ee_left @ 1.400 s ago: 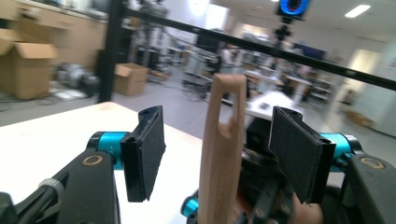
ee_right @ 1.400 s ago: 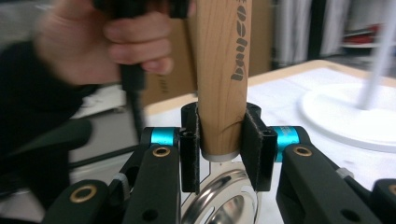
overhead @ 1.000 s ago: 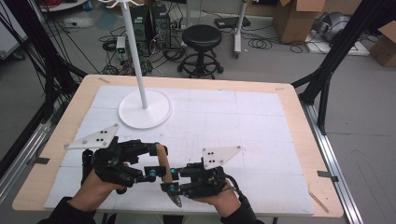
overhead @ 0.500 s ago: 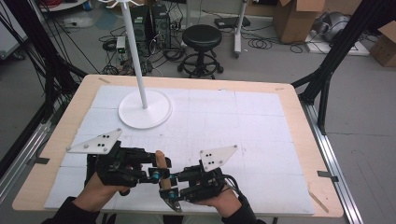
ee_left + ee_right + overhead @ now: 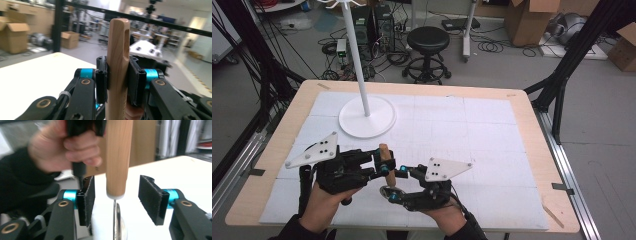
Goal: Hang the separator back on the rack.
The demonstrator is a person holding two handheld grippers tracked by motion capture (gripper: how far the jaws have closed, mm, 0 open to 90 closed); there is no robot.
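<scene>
Near the front edge of the surface (image 5: 492,150), a wooden-handled utensil (image 5: 117,65) is held upright, clamped at its handle between the pads of the left tool (image 5: 117,82), while the right tool (image 5: 117,200) is spread wide around the handle's lower end, not touching it. The handle is judged stiff, light and easy to grip, whereas the thin metal shank (image 5: 114,220) below looks slick and is better avoided. A white stand base (image 5: 367,116) sits well apart toward the far left, so nothing is judged to stand in the way.
</scene>
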